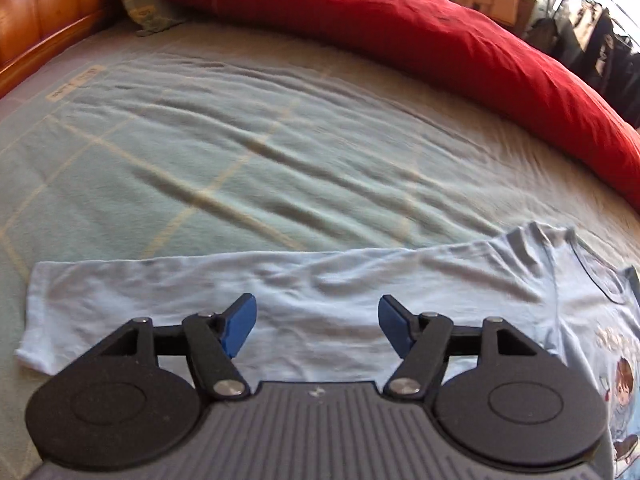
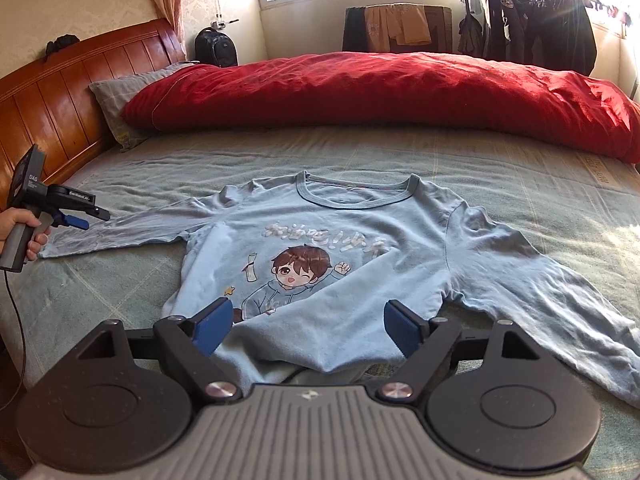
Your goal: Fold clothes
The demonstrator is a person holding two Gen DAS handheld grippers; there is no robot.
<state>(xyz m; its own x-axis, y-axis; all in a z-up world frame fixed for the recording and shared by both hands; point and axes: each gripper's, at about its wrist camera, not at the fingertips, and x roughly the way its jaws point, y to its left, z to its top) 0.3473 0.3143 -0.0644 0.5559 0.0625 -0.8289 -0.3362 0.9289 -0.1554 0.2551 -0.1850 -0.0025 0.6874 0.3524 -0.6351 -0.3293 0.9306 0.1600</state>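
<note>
A light blue long-sleeved shirt (image 2: 400,240) with a cartoon boy printed on its chest lies face up on the bed, both sleeves spread outward. In the left wrist view its left sleeve (image 1: 280,288) stretches flat across the sheet. My left gripper (image 1: 318,330) hovers over that sleeve, jaws open, nothing pinched. From the right wrist view the left gripper (image 2: 82,222) appears at the sleeve's cuff end, held by a hand (image 2: 24,232). My right gripper (image 2: 308,326) stands open over the shirt's bottom hem, with the cloth lying below and between the blue pads, not squeezed.
A green-grey checked sheet (image 1: 240,152) covers the bed. A red duvet (image 2: 380,88) is bunched along the far side, with a pillow (image 2: 116,96) by the wooden headboard (image 2: 60,100). A backpack (image 2: 214,48) and hanging clothes (image 2: 540,20) stand beyond the bed.
</note>
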